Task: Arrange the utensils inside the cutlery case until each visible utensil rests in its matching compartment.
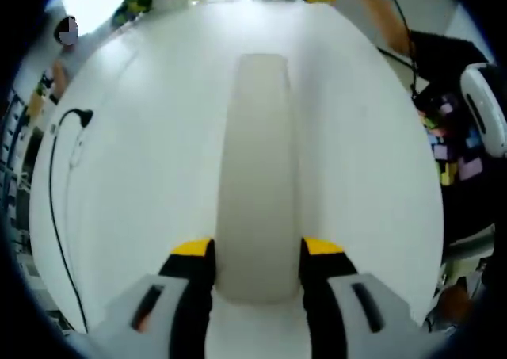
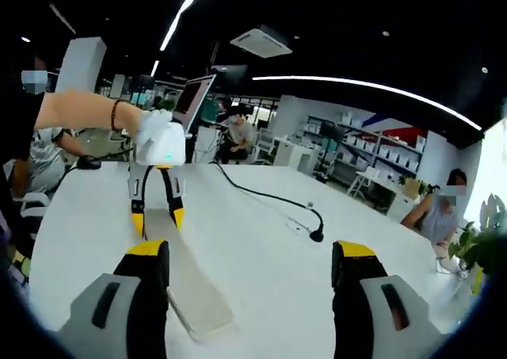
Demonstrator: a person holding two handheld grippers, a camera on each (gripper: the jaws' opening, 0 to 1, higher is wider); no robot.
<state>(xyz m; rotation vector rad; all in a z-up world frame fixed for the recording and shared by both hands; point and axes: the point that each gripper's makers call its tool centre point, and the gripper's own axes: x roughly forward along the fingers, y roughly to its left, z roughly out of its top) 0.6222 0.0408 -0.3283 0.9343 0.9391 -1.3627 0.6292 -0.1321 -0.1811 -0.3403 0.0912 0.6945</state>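
Left gripper [image 1: 257,252]: jaws yellow-tipped, black inner faces, closed against the two long sides of a pale, long, narrow cutlery case [image 1: 257,177] at its near end. The case runs straight away from the camera along the middle of the white tabletop [image 1: 150,177], lying flat; its far end points toward the table's far edge. Top face looks plain and smooth here; no compartments or utensils can be made out.

From the right gripper view, the same left gripper [image 2: 158,216] comes down steeply from upper left, tips on the tabletop [image 2: 261,240], straddling the far end of the case [image 2: 186,276]. A person's bare forearm [image 2: 79,109] reaches in level from the left edge, dark band at the wrist, hand [image 2: 154,129] wrapped over the gripper's white body.

Right gripper [image 2: 247,268]: jaws spread wide, nothing between them, held above the tabletop with the near end of the case just beside its left jaw. Whether that jaw touches the case cannot be told.

Black cable [image 2: 269,196] with a plug end lies across the tabletop beyond the right gripper, well apart from the case. Another black cable [image 1: 55,185] runs along the tabletop's left edge in the left gripper view. Seated people and office shelving beyond the table's far side.
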